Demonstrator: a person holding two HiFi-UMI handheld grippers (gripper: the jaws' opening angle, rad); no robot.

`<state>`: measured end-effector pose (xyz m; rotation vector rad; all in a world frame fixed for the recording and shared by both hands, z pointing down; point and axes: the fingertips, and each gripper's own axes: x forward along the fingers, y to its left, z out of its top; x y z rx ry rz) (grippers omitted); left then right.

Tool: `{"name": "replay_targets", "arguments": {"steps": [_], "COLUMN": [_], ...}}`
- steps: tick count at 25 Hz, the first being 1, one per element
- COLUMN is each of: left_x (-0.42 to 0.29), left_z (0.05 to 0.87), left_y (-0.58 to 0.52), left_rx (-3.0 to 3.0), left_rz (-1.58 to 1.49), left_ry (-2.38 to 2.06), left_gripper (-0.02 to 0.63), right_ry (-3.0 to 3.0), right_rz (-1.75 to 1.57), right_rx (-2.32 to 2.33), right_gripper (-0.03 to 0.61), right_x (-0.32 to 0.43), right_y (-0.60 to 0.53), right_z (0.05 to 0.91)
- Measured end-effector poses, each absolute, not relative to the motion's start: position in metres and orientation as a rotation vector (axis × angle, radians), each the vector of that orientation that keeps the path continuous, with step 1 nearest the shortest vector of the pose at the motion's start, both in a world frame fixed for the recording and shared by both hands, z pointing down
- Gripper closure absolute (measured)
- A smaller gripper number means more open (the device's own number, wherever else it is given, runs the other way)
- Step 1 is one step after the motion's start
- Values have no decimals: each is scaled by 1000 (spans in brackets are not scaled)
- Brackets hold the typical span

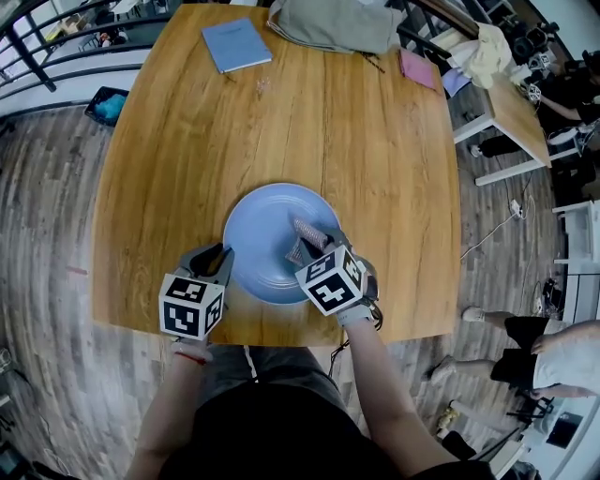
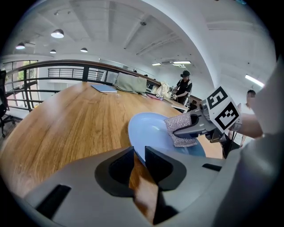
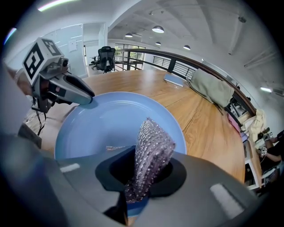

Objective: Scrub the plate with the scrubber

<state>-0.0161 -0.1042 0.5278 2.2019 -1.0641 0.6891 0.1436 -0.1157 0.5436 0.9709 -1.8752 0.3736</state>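
Observation:
A round blue plate lies on the wooden table near its front edge. My left gripper is shut on the plate's left rim; in the left gripper view the rim runs in between the jaws of the left gripper. My right gripper is shut on a silvery mesh scrubber, which rests over the plate's right half. Seen from the right gripper view, the scrubber sticks up out of the right gripper above the plate. The left gripper's fingertips pinch the far rim.
At the table's far side lie a blue notebook, a grey-green bag and a pink item. A white side table stands to the right. A person stands beyond the table, and a railing runs behind it.

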Motion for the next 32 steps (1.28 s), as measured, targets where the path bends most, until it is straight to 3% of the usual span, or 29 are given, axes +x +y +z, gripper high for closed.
{"name": "replay_targets", "arguments": {"steps": [11,14,18,32], "left_x": [-20,-26,-34,-47], "left_z": [523,514,496,394], "left_y": [-97,-101,-115,-147], "left_rx": [2235,2252,2323,2595], "left_rz": [703,654,572,229], "left_ry": [-1055,-1076,-1099,-1273], "left_gripper": [545,617,617,617], "right_ry": [-1904,-1999,-2182,-2498], "right_rz": [609,656,661,238], "right_rx": [1097,1204,1367,1648], "right_gripper": [503,503,503,503], "right_x": [180,185,192,196], "right_y": [-97,-102,-114,-119], "right_z": [528,505,469,350]}}
